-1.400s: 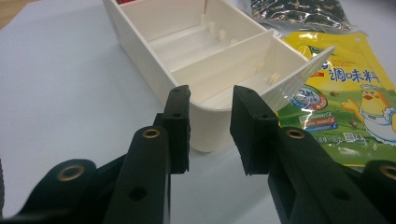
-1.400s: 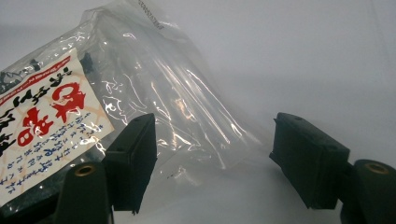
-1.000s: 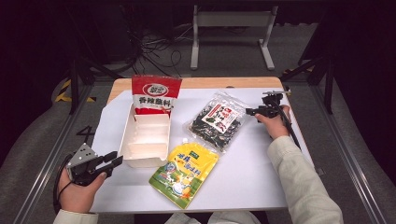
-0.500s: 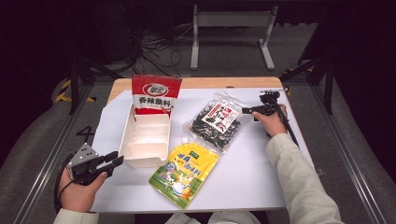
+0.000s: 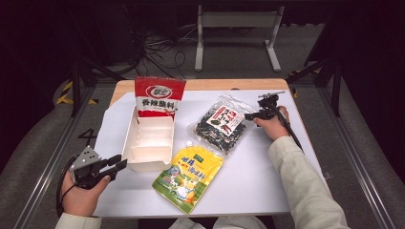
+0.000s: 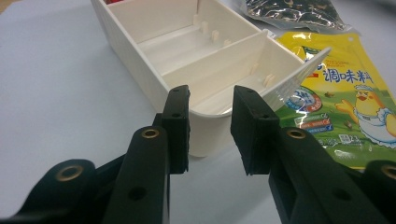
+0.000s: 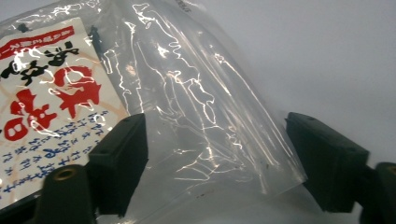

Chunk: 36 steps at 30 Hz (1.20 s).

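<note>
Now: right tongs wide astride clear bag edge | left tongs narrow, empty, facing white box | yellow pouch beside.

The left gripper rests low with jaws slightly apart, while the right gripper seemingly gapes wide.

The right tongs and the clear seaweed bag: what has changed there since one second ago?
The right tongs have moved slightly leftward toward the clear plastic seaweed bag; their jaws now stand open around its empty clear edge, nothing gripped yet. The left tongs, white divided plastic box, red seasoning pouch and yellow seasoning pouch stayed put.
</note>
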Tool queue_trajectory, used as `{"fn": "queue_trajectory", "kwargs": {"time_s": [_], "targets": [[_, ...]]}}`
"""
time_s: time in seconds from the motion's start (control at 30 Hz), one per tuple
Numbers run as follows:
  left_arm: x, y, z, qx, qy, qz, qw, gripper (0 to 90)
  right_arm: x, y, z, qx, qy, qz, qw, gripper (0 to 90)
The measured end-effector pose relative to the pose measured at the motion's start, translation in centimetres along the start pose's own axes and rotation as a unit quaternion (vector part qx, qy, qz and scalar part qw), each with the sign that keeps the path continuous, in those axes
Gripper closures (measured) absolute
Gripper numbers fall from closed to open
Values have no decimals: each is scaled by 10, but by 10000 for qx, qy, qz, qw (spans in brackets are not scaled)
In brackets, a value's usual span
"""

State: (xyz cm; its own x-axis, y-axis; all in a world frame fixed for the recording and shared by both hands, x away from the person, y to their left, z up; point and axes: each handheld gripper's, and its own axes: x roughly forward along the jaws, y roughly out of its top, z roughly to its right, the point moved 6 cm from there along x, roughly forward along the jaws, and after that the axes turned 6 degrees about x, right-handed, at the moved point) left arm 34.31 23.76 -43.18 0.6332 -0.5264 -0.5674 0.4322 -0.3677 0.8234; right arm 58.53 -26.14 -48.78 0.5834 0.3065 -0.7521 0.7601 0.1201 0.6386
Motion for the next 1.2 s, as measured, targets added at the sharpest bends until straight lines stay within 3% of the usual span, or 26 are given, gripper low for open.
{"fn": "queue_trajectory", "kwargs": {"time_s": [0.2, 0.23, 0.4, 0.43, 0.6, 0.63, 0.67, 0.9, 1.03, 1.2], "targets": [[0, 1, 0, -9, -8, 23, 10000, 678, -2, -1, -4, -22, -24, -57, 10000, 411], [0, 2, 0, -6, 9, 35, 10000, 678, -3, -2, -8, -93, -57, -66, 9999, 480], [0, 4, 1, 18, 16, 98, 9999, 681, -3, -3, -9, -93, -98, -66, 9999, 553], [-1, 5, 1, 20, 6, 111, 9999, 686, -4, -3, -8, -12, -81, -75, 9999, 599], [0, 7, 2, 39, -26, 152, 9999, 687, -6, -3, -6, 197, 55, -46, 9998, 663], [0, 8, 3, 52, -32, 159, 9999, 687, -6, -4, -6, 271, 85, -49, 9996, 761], [0, 8, 3, 58, -36, 167, 9998, 688, -8, -5, -7, 309, 259, -135, 9991, 790], [2, 13, 6, 107, -105, 224, 9996, 692, -10, -4, -12, -56, 60, -161, 9998, 829], [3, 15, 8, 128, -141, 248, 9995, 693, -15, -3, -12, -2, 61, -150, 9999, 846], [5, 18, 10, 170, -206, 281, 9992, 693, -34, 4, -14, 52, 226, 98, 9997, 852]]}}
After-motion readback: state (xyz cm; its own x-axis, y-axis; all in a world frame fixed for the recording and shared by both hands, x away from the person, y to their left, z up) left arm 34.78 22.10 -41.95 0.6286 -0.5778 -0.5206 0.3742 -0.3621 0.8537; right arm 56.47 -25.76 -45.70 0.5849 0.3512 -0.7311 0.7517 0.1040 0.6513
